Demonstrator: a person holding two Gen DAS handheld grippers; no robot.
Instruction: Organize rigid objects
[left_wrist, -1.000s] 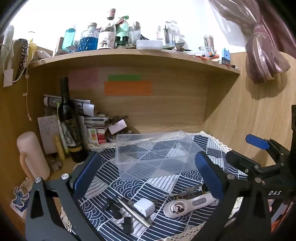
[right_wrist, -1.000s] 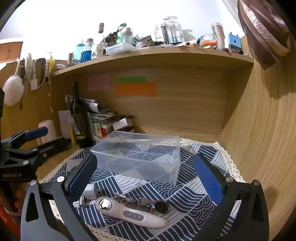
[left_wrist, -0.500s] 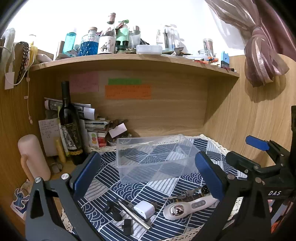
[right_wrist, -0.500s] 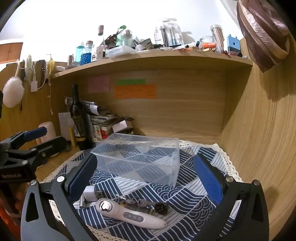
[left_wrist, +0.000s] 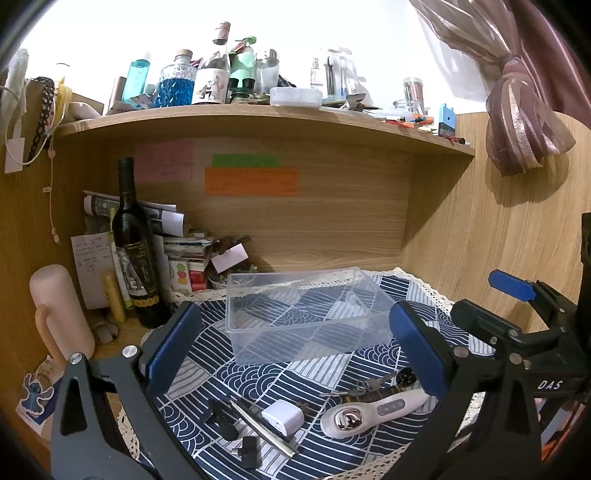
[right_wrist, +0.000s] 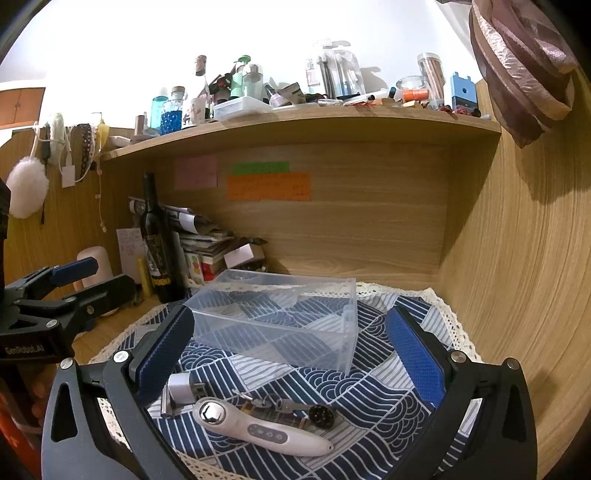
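Centrally on the blue patterned cloth sits a clear plastic box, lid off, with nothing visible inside it but the cloth pattern showing through its walls. Nearer the cameras lie the loose things: a white handheld device, a watch and keys, and a white charger plug. Only the left wrist view shows a metal pen and small black pieces beside the plug. Both the left gripper and the right gripper are spread wide, grasping nothing. A dark wine bottle stands at the back left on the table.
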